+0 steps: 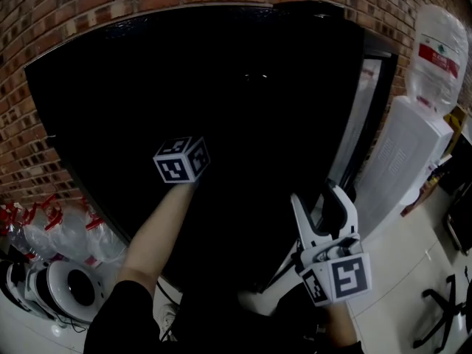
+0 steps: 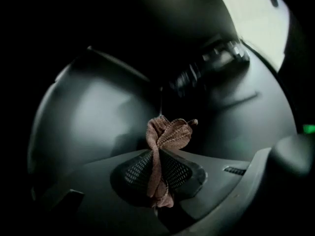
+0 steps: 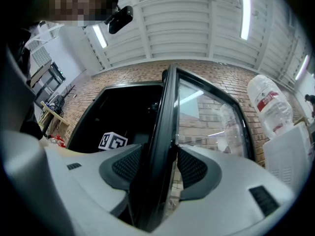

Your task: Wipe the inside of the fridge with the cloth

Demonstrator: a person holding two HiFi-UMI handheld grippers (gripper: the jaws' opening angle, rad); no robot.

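the brown cloth (image 2: 170, 133) is pinched tight between the closed jaws of the left gripper (image 2: 158, 156) and is bunched above the pads, inside the dark interior of the fridge (image 1: 243, 72). the edge of the open glass door (image 3: 166, 102) is clamped by the right gripper (image 3: 166, 154), near a water dispenser (image 1: 413, 153).

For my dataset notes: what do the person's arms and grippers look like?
Both grippers are two-jaw clamps with dark mesh-textured pads. The right gripper is white; the left gripper looks dark grey in dim light. Each carries a white cube with black square markers. The left arm wears a short black sleeve.
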